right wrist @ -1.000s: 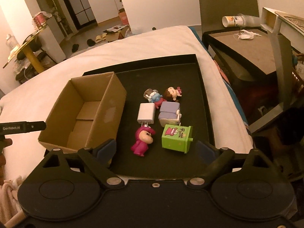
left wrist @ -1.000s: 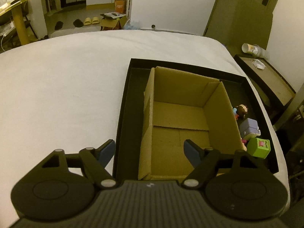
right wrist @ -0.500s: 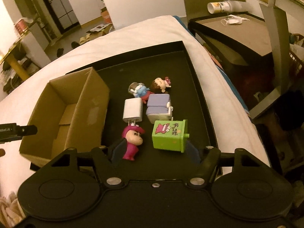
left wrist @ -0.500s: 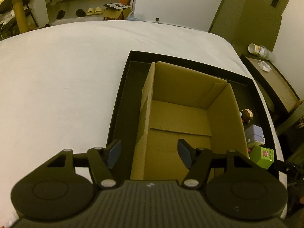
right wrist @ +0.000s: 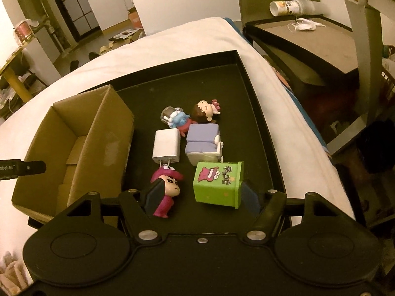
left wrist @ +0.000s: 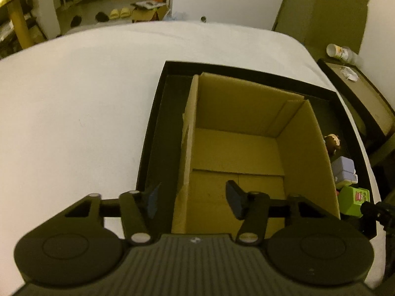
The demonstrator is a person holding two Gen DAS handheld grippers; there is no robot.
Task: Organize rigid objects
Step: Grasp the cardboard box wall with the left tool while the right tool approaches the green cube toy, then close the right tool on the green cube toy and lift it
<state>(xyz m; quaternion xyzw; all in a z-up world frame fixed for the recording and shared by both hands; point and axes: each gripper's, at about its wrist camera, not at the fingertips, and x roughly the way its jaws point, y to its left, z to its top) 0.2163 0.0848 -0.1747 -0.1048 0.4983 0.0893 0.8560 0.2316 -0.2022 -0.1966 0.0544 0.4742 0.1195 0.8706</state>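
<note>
A white bed (left wrist: 86,103) is carrying a shallow black tray (right wrist: 249,91), where an open corrugated cardboard box (left wrist: 246,133) is sitting beside glossy plastic toys. The left hand-held gripper (left wrist: 192,198) is closing astride the box's near-left wall. The right hand-held gripper (right wrist: 201,196) is standing apart around a boxy green toy (right wrist: 218,183), its right pad at the toy's side, beside a magenta figurine (right wrist: 166,192).

box (left wrist: 237,153): interior free | toys (right wrist: 190,148): tightly clustered | tray (right wrist: 249,103) far end: bare
</note>
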